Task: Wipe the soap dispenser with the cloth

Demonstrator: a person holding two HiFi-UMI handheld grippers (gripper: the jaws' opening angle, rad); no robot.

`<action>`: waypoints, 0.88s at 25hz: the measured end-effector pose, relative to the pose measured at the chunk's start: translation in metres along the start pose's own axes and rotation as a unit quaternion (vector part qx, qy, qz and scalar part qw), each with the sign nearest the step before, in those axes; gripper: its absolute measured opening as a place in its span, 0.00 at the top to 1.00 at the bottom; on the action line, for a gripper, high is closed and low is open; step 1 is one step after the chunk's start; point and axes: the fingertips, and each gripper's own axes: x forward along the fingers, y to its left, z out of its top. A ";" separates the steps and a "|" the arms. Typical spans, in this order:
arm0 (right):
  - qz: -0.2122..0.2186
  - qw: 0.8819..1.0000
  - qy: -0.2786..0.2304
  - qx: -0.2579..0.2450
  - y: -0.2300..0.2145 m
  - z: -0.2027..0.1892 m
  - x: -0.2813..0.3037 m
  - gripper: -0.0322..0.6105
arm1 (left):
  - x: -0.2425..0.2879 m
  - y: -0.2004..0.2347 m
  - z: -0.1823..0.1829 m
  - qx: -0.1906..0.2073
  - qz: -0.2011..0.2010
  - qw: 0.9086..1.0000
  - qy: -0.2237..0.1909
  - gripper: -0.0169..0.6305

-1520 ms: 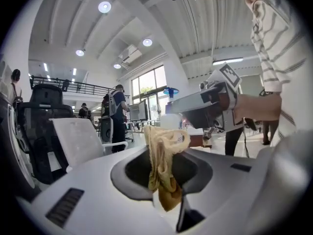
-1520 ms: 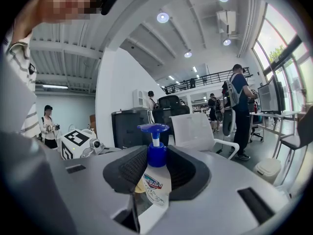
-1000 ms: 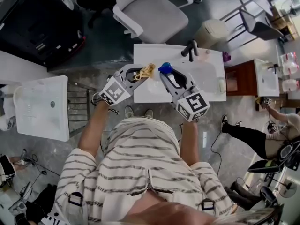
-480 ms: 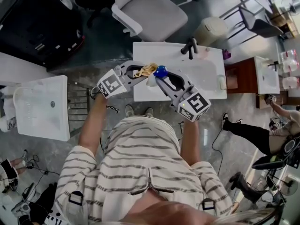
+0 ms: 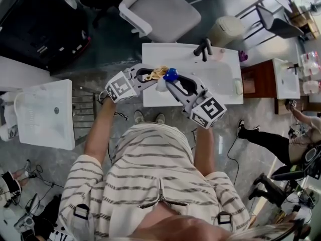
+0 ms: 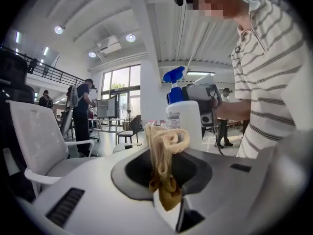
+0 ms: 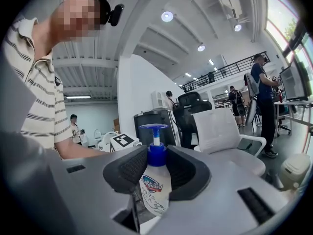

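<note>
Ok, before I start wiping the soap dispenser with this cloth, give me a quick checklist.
1. The left tongs clamp the cloth: ok.
2. The right tongs grip the soap dispenser: ok, pads press on both sides below the blue pump.
3. Loose cloth sticks out past the tongs to wipe with: ok.
4. Cloth touches the bottle: cannot tell; they are side by side in the head view, but contact is unclear.
5. The white sink counter lies below both: ok.

Upper centre of frame: white rectangular countertop [image 5: 220,79] carried black tap fitting [image 5: 203,49] at top edge, small pale block [image 5: 237,89] by right edge.
</note>
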 end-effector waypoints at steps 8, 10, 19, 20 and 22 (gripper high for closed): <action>-0.017 1.000 -0.006 0.017 -0.010 -0.001 0.001 0.75 | -0.004 0.004 -0.016 -0.026 0.038 0.999 0.022 0.84; -0.027 0.999 -0.009 0.024 -0.014 -0.002 0.002 0.75 | -0.008 0.005 -0.019 -0.035 0.054 0.998 0.020 0.84; -0.085 0.996 -0.009 0.031 -0.030 -0.013 0.013 0.75 | -0.026 0.014 -0.027 -0.083 0.147 0.986 0.006 0.84; -0.093 0.995 -0.007 0.032 -0.032 -0.015 0.015 0.75 | -0.029 0.016 -0.028 -0.090 0.162 0.983 0.002 0.84; -0.109 0.993 -0.004 0.036 -0.038 -0.019 0.018 0.75 | -0.034 0.019 -0.028 -0.102 0.191 0.976 -0.005 0.84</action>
